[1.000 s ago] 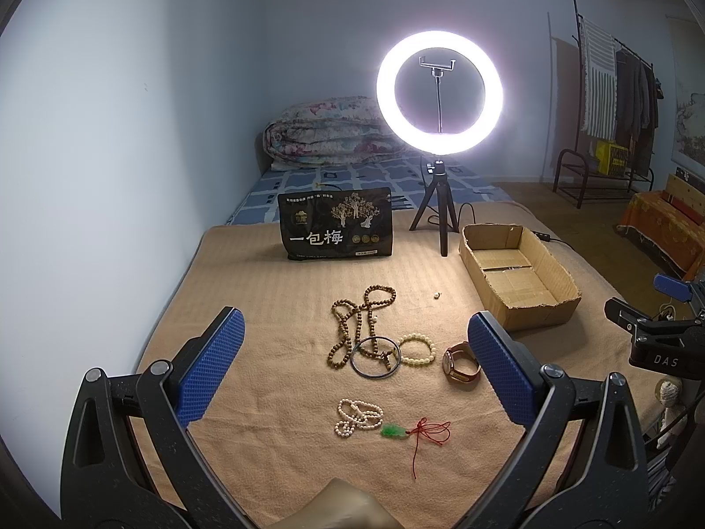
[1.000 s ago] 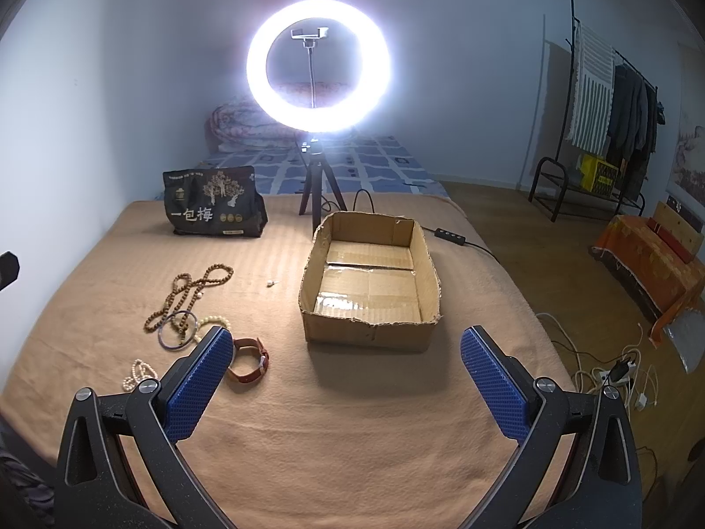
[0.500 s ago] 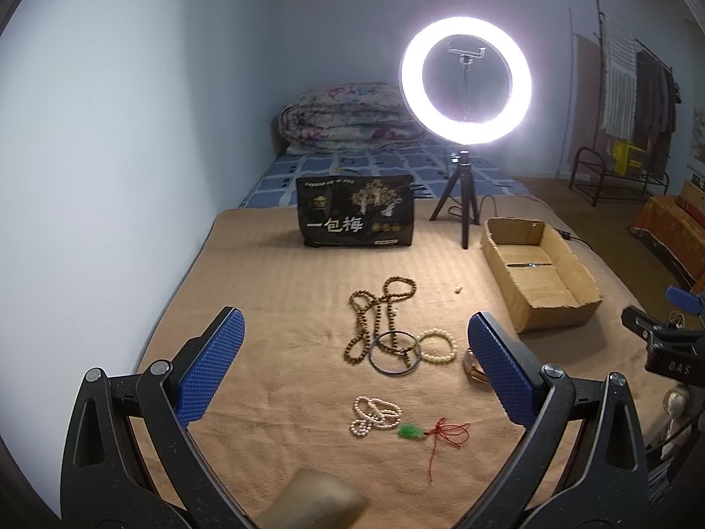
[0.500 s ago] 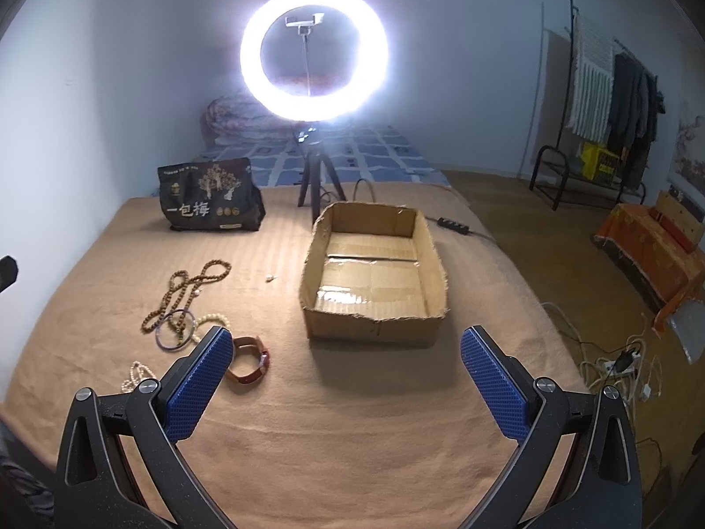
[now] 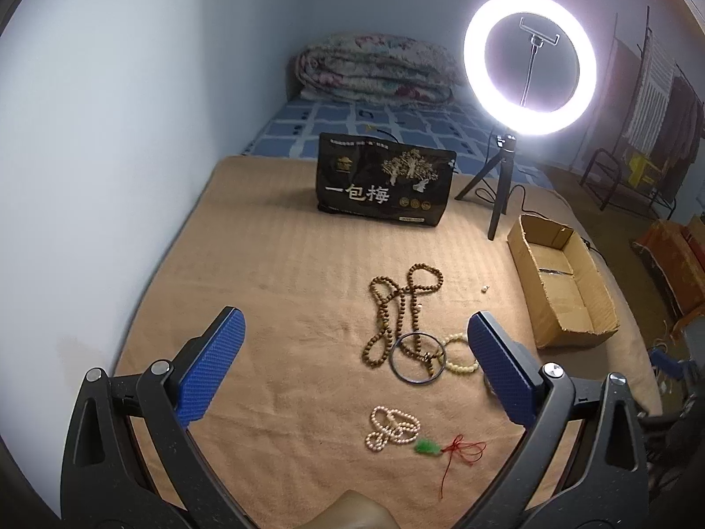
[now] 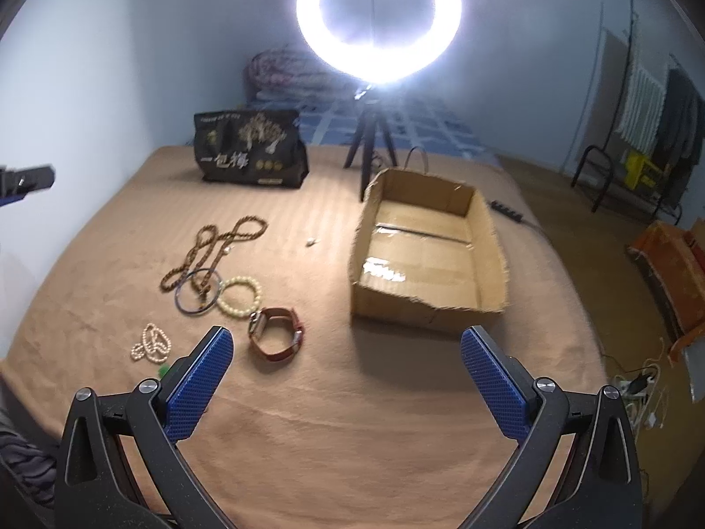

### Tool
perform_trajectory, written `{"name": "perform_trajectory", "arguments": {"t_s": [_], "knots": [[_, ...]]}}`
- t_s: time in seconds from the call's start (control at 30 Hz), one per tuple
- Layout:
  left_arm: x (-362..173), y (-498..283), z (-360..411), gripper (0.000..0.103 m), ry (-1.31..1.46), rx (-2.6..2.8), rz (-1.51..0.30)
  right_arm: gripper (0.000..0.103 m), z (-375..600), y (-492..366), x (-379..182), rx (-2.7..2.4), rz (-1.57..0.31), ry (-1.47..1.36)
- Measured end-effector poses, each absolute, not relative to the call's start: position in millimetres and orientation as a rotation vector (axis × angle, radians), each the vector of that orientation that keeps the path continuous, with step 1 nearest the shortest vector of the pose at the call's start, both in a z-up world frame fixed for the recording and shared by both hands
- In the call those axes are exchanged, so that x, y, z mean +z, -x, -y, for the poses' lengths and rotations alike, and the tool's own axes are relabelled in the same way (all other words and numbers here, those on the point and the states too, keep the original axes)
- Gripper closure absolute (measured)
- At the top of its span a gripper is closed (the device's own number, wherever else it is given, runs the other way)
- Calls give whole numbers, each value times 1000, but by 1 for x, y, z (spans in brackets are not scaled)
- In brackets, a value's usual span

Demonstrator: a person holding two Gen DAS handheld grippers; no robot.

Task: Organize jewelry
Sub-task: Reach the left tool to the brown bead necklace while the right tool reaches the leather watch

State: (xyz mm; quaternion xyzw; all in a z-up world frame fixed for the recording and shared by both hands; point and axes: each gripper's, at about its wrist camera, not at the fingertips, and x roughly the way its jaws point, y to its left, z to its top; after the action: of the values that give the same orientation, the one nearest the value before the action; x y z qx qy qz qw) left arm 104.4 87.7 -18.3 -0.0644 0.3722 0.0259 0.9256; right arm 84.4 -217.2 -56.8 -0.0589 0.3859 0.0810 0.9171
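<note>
Fingers first: your left gripper (image 5: 354,363) has its blue pads spread wide with nothing between them, hovering above the tan blanket (image 5: 282,273). Your right gripper (image 6: 346,381) is likewise spread wide and empty, held over bare blanket in front of the cardboard box (image 6: 429,304).

Progress: nothing sorted yet, as far as the views show. Box floor looks bare in both cameras, only shiny tape on it.

Still loose on the blanket, all left of the box:
- brown wooden bead necklace (image 5: 396,304), long, looped over itself
- dark metal bangle (image 5: 417,358), overlapping the necklace's lower end
- pale bead bracelet (image 5: 460,355), touching the bangle's right side, partly behind your left gripper's right finger
- brown leather watch (image 6: 276,334), just beside the pale bracelet, nearest your right gripper
- small white pearl strand (image 5: 392,428), with a green pendant on red cord (image 5: 440,448) at its end
- tiny pale item (image 5: 484,289) alone between necklace and box; too small to identify

Judgement: you're at the very start. Every piece remains to be lifted and carried to the box. The necklace and bangle overlap, so expect them to drag together.
</note>
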Motion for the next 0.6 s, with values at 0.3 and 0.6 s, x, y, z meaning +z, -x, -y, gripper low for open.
{"name": "perform_trajectory", "arguments": {"t_s": [0.3, 0.6], "knots": [[-70, -174, -81, 28, 235, -43, -951, 5, 183, -112, -81, 267, -827, 226], [-130, -231, -76, 33, 259, -77, -1094, 6, 175, -138, -103, 312, -912, 186]]}}
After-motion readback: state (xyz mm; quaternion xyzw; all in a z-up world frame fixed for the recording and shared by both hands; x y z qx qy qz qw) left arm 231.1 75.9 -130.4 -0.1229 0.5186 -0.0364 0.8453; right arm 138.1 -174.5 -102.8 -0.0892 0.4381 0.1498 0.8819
